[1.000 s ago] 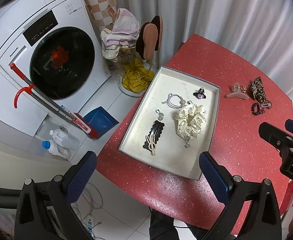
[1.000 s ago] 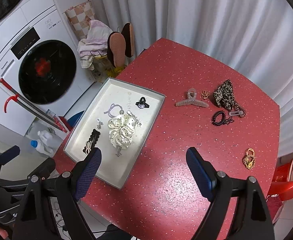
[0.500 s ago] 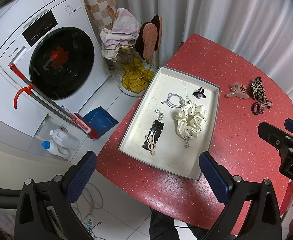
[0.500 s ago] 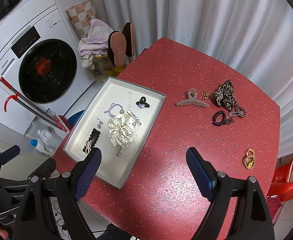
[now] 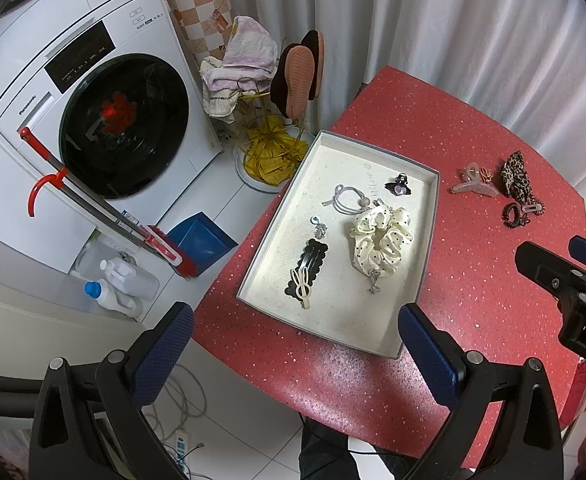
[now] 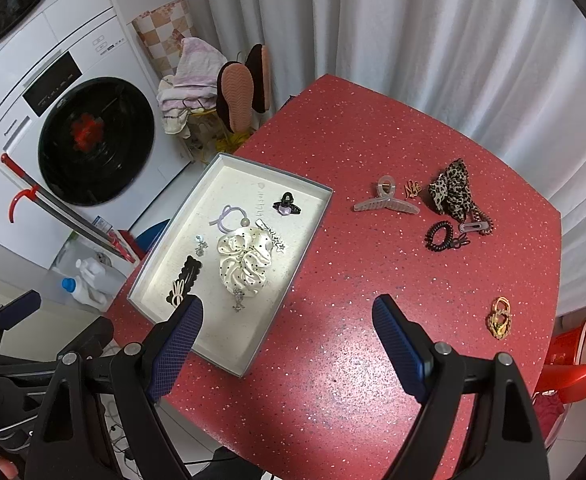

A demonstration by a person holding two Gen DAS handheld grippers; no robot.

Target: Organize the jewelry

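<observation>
Two hand-held grippers hover above a red speckled table [image 6: 333,380] as hair accessories wait to be sorted into a shallow grey tray [image 6: 253,360]. The right gripper [image 6: 289,344] hangs with its jaws wide apart and nothing between them; the left gripper [image 5: 295,354] likewise stands spread and empty over the tray's near edge. Ahead of the right gripper and somewhat to its right lie the loose pieces: a translucent claw clip [image 6: 385,202], a leopard-print scrunchie [image 6: 451,192], a black spiral hair tie [image 6: 439,236] and, nearer on the far right, a small gold hair tie [image 6: 499,318]. All look light. The claw clip is probably rigid and slick, best pinched across its spine; the scrunchie is soft and should squash safely under the pads; the coil tie is springy and likely to roll away. Ahead and to the left of the right gripper, the tray already holds a cream polka-dot scrunchie [image 6: 245,260], a black scalloped snap clip [image 5: 307,266], a lilac hair tie [image 5: 345,200] and a little black claw clip [image 6: 287,205].
</observation>
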